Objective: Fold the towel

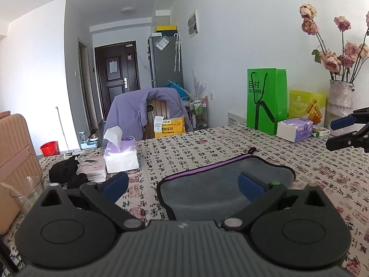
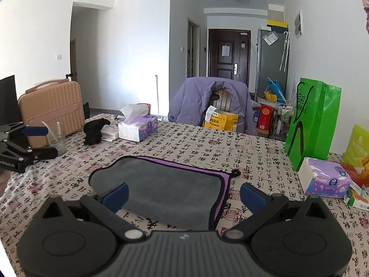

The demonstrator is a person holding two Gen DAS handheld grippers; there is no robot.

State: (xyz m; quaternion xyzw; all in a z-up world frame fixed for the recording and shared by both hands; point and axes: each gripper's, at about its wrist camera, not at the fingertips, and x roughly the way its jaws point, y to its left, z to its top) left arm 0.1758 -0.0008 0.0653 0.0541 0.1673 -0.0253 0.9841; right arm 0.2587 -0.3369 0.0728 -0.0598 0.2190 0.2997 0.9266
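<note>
A grey towel (image 1: 214, 184) with a purple underside and black trim lies folded over on the patterned tablecloth; it also shows in the right wrist view (image 2: 166, 187). My left gripper (image 1: 183, 188) is open and empty, just above the towel's near left edge, its right pad over the cloth. My right gripper (image 2: 184, 196) is open and empty above the towel's near right corner. The right gripper shows at the right edge of the left wrist view (image 1: 348, 131), the left gripper at the left edge of the right wrist view (image 2: 34, 140).
Two tissue boxes (image 1: 121, 157) (image 2: 327, 180), a black cloth lump (image 2: 94, 129), a glass (image 2: 55, 136), a green paper bag (image 1: 265, 99), a vase of dried roses (image 1: 340, 101) and a pink suitcase (image 2: 53, 106) ring the table. A chair with a purple jacket (image 2: 207, 101) stands behind.
</note>
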